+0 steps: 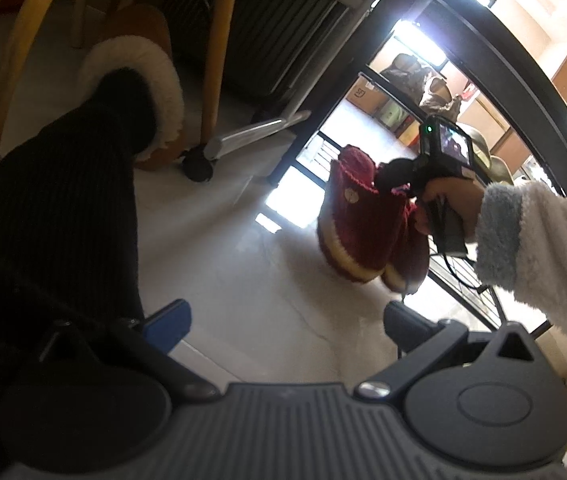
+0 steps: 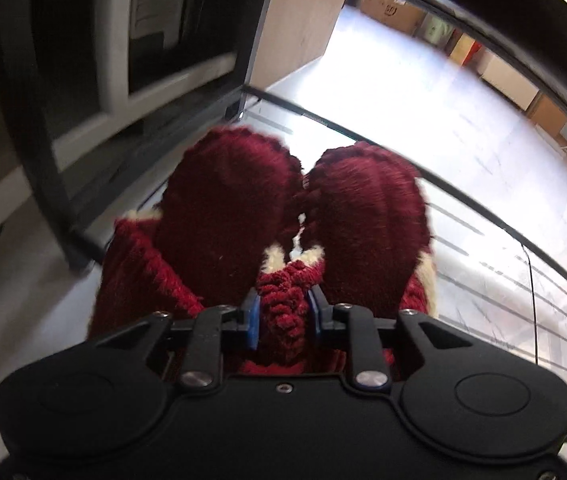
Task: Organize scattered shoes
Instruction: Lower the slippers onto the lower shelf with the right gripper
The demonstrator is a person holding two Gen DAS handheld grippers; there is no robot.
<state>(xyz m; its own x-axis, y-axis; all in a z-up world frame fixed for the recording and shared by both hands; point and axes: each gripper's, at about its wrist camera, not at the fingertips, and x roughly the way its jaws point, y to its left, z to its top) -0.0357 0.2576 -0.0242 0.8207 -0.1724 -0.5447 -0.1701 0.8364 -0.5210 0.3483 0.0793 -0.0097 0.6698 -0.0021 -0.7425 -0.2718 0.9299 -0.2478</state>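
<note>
My right gripper (image 2: 283,314) is shut on the joined inner edges of a pair of dark red knitted slippers (image 2: 223,216) with cream trim, holding both off the floor in front of a black wire shoe rack (image 2: 483,208). In the left wrist view the same pair of slippers (image 1: 359,224) hangs from the right gripper (image 1: 395,184) near the rack. My left gripper (image 1: 287,320) is open and empty over the pale floor. A brown slipper with white fleece lining (image 1: 151,80) is worn on a foot at the left.
Wooden chair legs (image 1: 215,56) and a wheeled metal frame foot (image 1: 239,140) stand behind the worn slipper. A black-trousered leg (image 1: 51,208) fills the left side. Cardboard boxes (image 2: 387,8) line the far wall. A cabinet (image 2: 155,40) stands left of the rack.
</note>
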